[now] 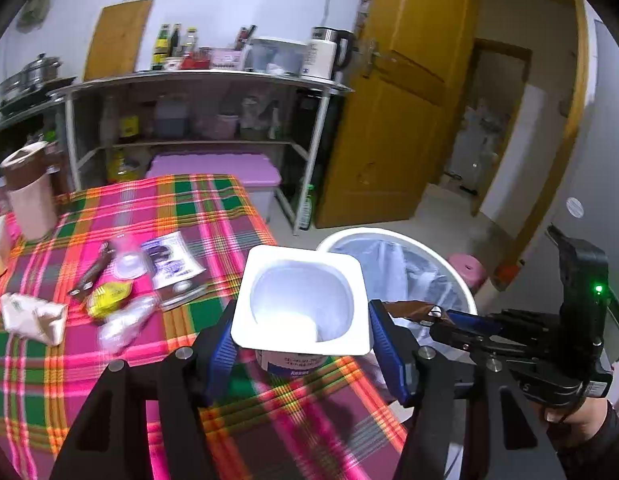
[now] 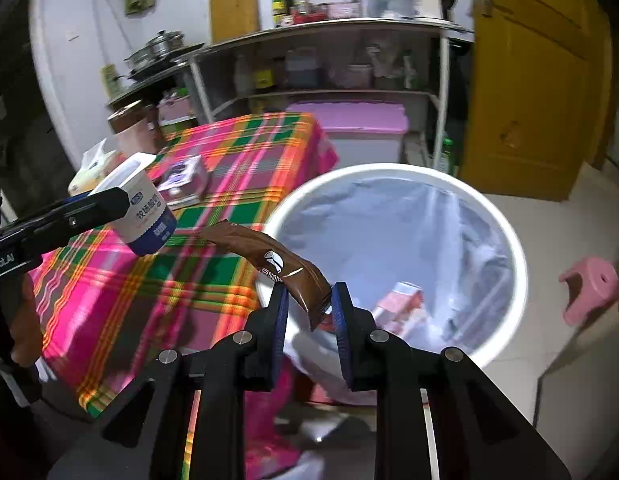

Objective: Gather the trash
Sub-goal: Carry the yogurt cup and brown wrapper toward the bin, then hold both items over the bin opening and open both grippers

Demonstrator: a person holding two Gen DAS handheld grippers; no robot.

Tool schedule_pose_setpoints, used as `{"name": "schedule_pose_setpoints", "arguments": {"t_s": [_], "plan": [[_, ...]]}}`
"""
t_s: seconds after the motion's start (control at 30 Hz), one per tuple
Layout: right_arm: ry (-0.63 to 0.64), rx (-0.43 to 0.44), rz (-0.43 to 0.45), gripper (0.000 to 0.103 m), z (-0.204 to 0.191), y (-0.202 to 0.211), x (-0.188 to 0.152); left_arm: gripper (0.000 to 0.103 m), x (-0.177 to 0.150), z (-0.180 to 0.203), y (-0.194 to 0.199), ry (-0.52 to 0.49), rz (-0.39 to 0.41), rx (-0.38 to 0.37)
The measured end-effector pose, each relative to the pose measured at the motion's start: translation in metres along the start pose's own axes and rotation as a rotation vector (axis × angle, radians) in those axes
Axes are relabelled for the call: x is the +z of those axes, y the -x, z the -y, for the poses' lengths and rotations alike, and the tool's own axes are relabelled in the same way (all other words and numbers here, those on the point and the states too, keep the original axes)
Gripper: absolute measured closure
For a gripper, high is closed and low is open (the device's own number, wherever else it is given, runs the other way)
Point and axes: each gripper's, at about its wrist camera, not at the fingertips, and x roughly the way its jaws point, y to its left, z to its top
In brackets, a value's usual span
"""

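My left gripper (image 1: 301, 344) is shut on an empty white yogurt cup (image 1: 303, 300) and holds it above the table's right edge; the cup also shows in the right wrist view (image 2: 143, 210). My right gripper (image 2: 309, 308) is shut on a brown snack wrapper (image 2: 269, 258) at the rim of the white trash bin (image 2: 513, 240), which has a clear liner and a pink packet inside. The bin also shows in the left wrist view (image 1: 461, 280). More trash lies on the plaid tablecloth (image 1: 49, 360): a yellow wrapper (image 1: 107, 294), clear plastic (image 1: 125, 320), a crumpled tissue (image 1: 33, 316), a printed packet (image 1: 171, 260).
A brown-lidded jug (image 1: 27, 192) stands at the table's far left. A metal shelf rack (image 1: 201, 120) with bottles and a kettle is behind, a purple-lidded box (image 1: 217, 168) under it. A yellow door (image 1: 401, 100) stands open. A pink stool (image 2: 589, 292) sits on the floor.
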Motion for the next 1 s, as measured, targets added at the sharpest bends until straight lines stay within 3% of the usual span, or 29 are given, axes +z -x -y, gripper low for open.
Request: {"name": "schedule_pose_setpoints", "arguments": {"t_s": [0.4, 1.0], "plan": [[-0.09, -0.081, -0.008, 0.08, 0.049, 0.006, -0.006, 0.041, 0.014, 0.051, -0.047, -0.068, -0.03, -0.104], [-0.112, -0.142, -0.058, 0.079, 0.07, -0.009, -0.001, 0.041, 0.018, 0.069, -0.103, -0.099, -0.108, -0.158]]}}
